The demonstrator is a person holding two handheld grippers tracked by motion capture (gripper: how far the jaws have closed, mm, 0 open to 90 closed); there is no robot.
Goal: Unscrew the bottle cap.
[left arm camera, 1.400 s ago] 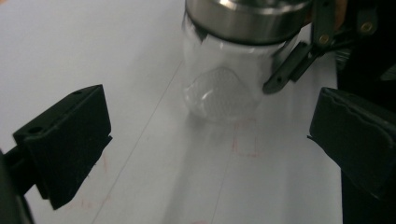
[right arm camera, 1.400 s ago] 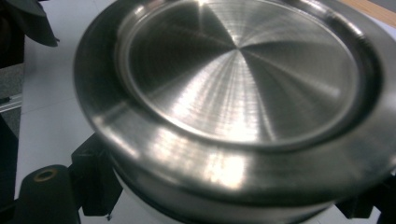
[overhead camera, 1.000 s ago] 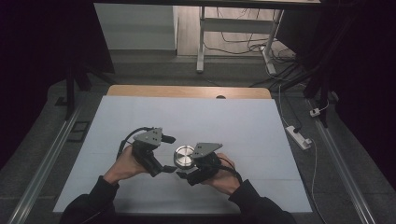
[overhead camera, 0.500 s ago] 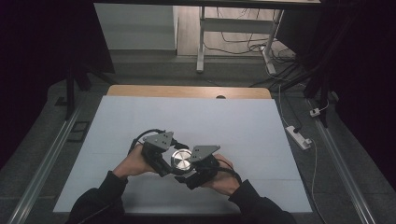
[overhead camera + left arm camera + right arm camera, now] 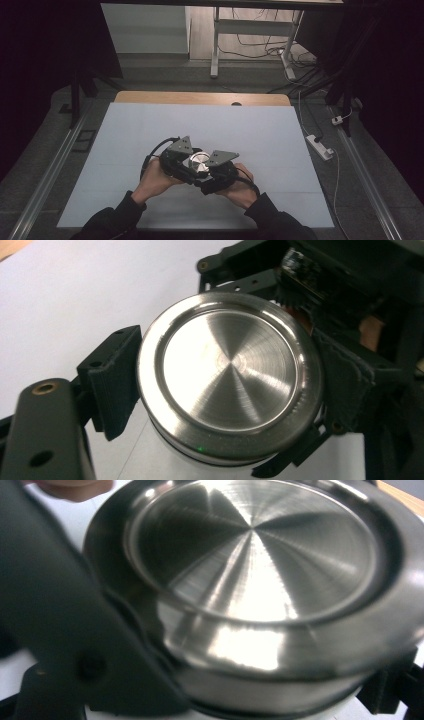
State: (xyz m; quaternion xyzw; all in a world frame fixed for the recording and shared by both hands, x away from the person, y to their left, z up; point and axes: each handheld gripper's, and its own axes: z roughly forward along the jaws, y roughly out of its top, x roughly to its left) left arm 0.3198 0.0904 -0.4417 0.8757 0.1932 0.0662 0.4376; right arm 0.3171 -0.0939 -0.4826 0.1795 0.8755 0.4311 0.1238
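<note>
Near the worktop's (image 5: 280,135) front edge, both tongs grasp a round brushed-steel lidded container (image 5: 199,161): right tongs (image 5: 207,172) clenched on its body, left tongs (image 5: 185,162) just closed around the lid. Unscrewing seems underway; next calls for twisting while the right steadies.

Round lidded container (image 5: 199,162) sits on the table (image 5: 260,135), near the front edge, about midway across. My left gripper (image 5: 181,161) lies just left of it, my right gripper (image 5: 216,169) just right and slightly nearer me; both sets of jaws close on it from opposite sides. Power strip (image 5: 318,146) lies on the floor beyond the table's right edge. Behind the table, a stand (image 5: 216,45).
</note>
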